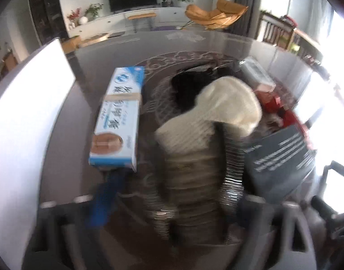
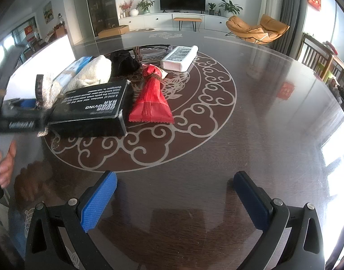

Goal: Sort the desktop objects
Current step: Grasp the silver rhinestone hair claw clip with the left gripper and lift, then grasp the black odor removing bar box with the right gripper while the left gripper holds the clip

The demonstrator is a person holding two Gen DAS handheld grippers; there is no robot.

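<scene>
A cluster of things lies on the dark tabletop (image 2: pixel 261 94), which carries a pale scroll pattern. Take the black box (image 2: pixel 91 110) with white print as the landmark. Just right of it lies a red packet (image 2: pixel 151 99), its neck tied. Beyond the packet is a white bottle (image 2: pixel 179 58) lying on its side. Behind the black box is a cream knitted cloth (image 2: pixel 91 74), touching a black cloth (image 2: pixel 123 61) further back. Left of the cream cloth is a long blue-and-white box (image 2: pixel 75 67).

The right gripper (image 2: pixel 175 193) hovers nearer the camera than the black box, well apart from it, jaws spread wide with nothing between them.

In the blurred left wrist view, the left gripper (image 1: pixel 172 220) is close over the cream knitted cloth (image 1: pixel 214 112), with a shiny striped thing (image 1: pixel 232 180) between lens and cloth. Whether its jaws are spread or closed cannot be told. The blue-and-white box (image 1: pixel 120 114) sits left of the cloth, the black box (image 1: pixel 282 164) right.
</scene>
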